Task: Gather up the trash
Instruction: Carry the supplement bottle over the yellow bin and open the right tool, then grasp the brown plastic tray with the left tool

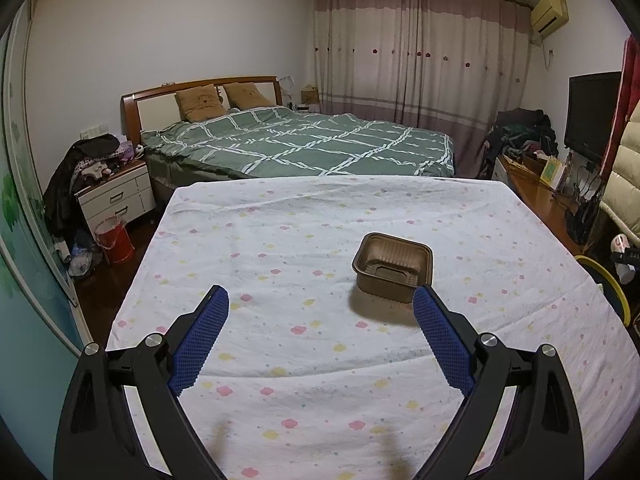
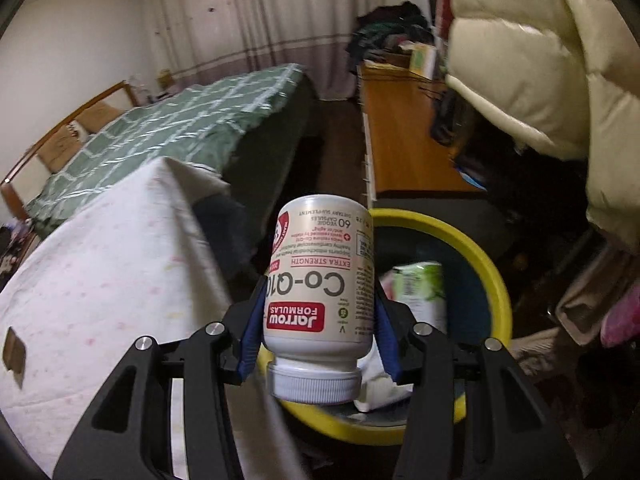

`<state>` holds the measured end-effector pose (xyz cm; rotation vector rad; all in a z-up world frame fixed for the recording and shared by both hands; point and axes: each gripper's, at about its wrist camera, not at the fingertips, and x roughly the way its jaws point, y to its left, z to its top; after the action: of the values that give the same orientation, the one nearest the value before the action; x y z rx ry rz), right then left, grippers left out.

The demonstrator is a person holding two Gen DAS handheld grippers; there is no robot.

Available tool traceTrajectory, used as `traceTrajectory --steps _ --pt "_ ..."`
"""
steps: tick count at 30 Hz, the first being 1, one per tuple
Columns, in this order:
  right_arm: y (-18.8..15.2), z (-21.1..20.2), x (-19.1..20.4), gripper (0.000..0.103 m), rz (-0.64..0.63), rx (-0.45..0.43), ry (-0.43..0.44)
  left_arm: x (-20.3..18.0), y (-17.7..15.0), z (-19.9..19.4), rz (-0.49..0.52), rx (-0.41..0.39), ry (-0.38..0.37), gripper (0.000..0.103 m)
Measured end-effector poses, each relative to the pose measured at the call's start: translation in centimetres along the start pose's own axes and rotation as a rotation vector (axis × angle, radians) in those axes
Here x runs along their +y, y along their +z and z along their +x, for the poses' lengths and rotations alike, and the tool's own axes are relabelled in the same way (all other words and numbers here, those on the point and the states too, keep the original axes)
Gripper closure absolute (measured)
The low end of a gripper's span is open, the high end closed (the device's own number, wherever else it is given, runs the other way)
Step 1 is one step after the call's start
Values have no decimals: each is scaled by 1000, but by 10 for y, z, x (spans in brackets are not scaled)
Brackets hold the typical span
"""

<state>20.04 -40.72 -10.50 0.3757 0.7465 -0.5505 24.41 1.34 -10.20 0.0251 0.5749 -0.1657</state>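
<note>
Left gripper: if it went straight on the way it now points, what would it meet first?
Probably the floral cloth, left of the brown tray. The left gripper is open, and the tray sits by its right finger; depth is unclear.

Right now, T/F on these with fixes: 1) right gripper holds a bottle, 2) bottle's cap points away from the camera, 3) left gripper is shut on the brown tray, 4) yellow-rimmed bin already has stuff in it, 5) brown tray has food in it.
1) The right gripper holds a supplement bottle. True.
2) Its cap points away from the camera. False: the white cap sits nearest the camera, label upside down.
3) The left gripper is shut on the brown tray. False: it is open, tray untouched on the tablecloth.
4) The yellow-rimmed bin already holds items. True: a green-and-white packet lies inside.
5) The tray holds food. False: it looks empty.
</note>
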Motion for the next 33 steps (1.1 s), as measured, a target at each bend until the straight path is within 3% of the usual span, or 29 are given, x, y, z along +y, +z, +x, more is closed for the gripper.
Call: traceTrajectory --steps 4,8,11,15,23,27,33 --pt "-6 8 -19 56 26 20 -38 0 0 1 -1 2 -1 11" --pt "-8 13 -31 45 46 18 -63 0 0 1 3 1 -1 11" --pt "-10 2 -32 45 71 -1 -28 -1 -1 3 8 1 -3 11" --pt "-19 -24 -10 42 58 -60 51 -3 -1 3 14 3 -7 11" --pt "-64 -71 68 34 -109 -178 172 -11 -1 5 43 12 -20 10" --pt "-72 -84 85 30 -153 -241 168 -26 0 16 84 87 -90 10" --pt "-70 -84 89 25 -165 -226 171 -56 14 40 171 193 -172 10"
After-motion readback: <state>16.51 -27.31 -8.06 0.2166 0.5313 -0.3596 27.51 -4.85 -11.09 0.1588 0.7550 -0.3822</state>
